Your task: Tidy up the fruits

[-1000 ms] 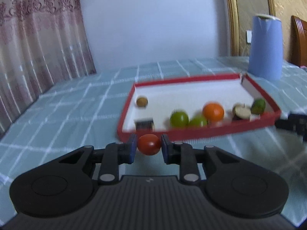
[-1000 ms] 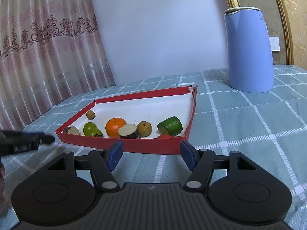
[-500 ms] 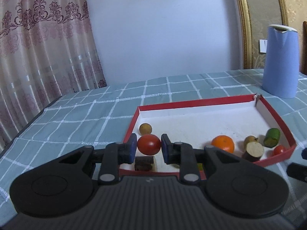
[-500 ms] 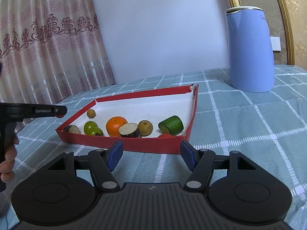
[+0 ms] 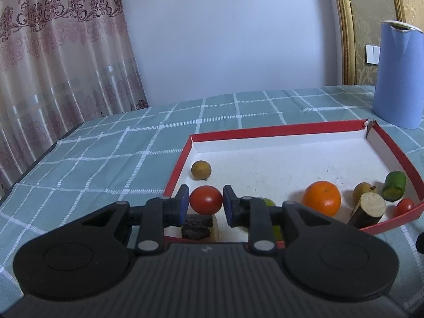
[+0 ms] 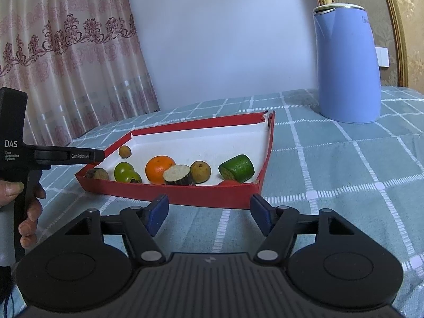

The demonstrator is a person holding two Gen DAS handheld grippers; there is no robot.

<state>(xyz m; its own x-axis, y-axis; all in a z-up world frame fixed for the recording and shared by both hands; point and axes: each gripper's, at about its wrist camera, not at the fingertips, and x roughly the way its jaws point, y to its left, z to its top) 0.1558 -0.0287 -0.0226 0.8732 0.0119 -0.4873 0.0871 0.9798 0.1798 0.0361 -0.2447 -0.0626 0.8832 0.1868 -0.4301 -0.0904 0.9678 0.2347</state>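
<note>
Left gripper [image 5: 206, 203] clamped on red tomato [image 5: 206, 203], over near-left corner of red tray [image 5: 278, 131]. Its side reads "DAS", "GenRobot.AI". Right gripper [image 6: 209, 213] jaws opening, nothing between, before tray. Orange [image 6: 159, 169] inside tray.

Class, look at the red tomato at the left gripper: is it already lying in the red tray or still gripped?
Still gripped. The tomato sits pinched between the left gripper pads, hanging above the red tray near its front corner, not resting on the floor.
</note>
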